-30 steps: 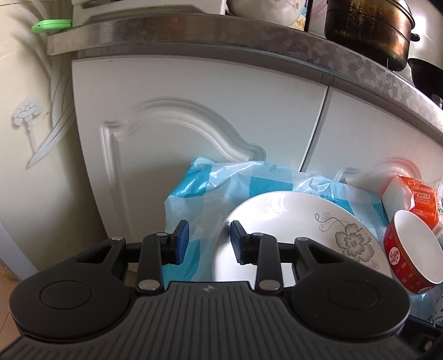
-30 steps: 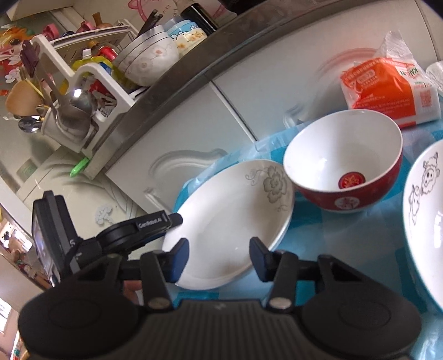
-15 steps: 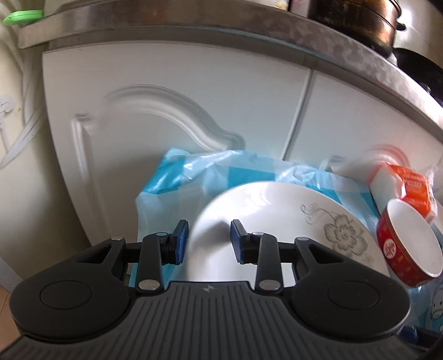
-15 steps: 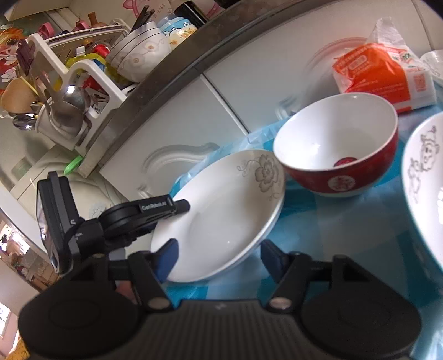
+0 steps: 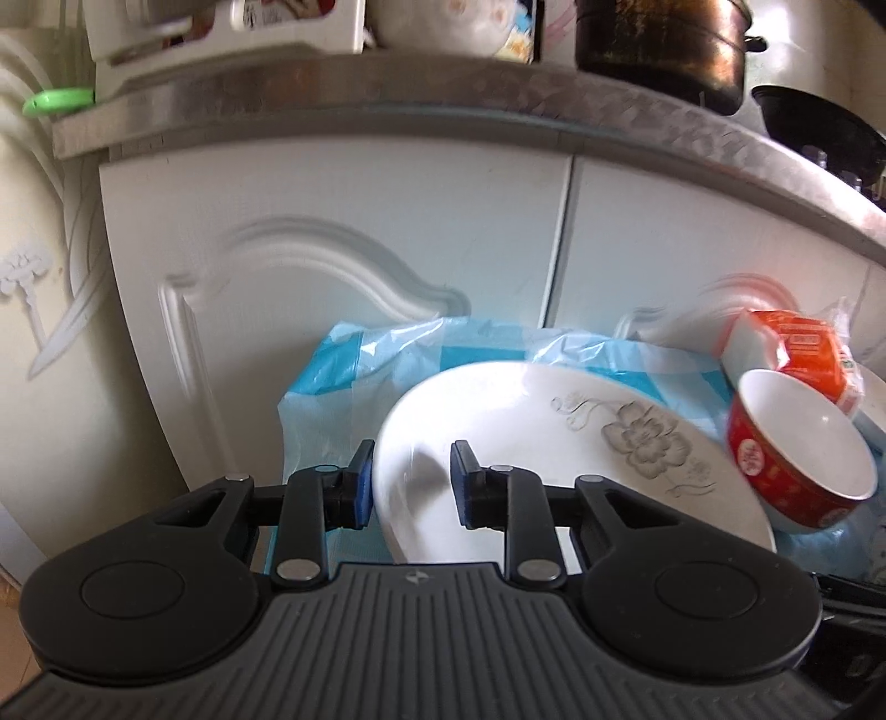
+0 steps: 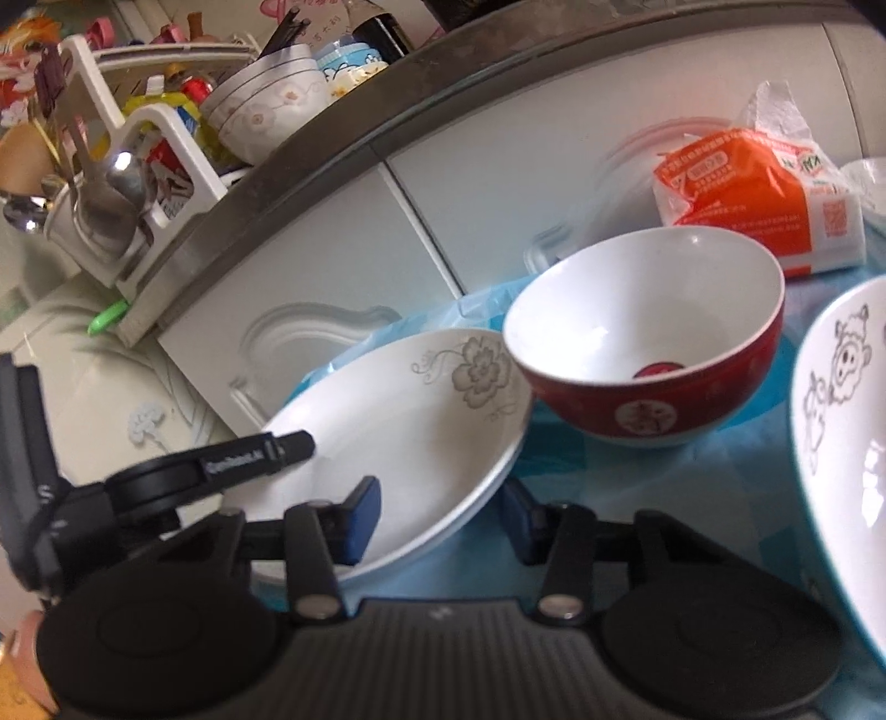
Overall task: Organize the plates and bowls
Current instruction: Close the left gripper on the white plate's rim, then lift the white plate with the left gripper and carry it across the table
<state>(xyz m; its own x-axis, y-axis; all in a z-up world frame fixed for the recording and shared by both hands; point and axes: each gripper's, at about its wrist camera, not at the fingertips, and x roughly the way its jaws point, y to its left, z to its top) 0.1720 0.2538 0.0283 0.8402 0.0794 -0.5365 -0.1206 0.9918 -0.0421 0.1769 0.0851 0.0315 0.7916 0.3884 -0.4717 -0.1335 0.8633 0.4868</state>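
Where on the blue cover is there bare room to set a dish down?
Bare blue cover lies between the flowered plate, the red bowl and the sheep-print dish. By the orange packet it is crowded.

Orange packet (image 6: 758, 194) near cabinet doors (image 5: 343, 266); dark pot (image 5: 659, 44) on counter

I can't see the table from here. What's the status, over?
Left gripper closing, fingers astride flower plate rim. Right gripper closing at same plate's near edge. Red bowl crowds plate's far side.
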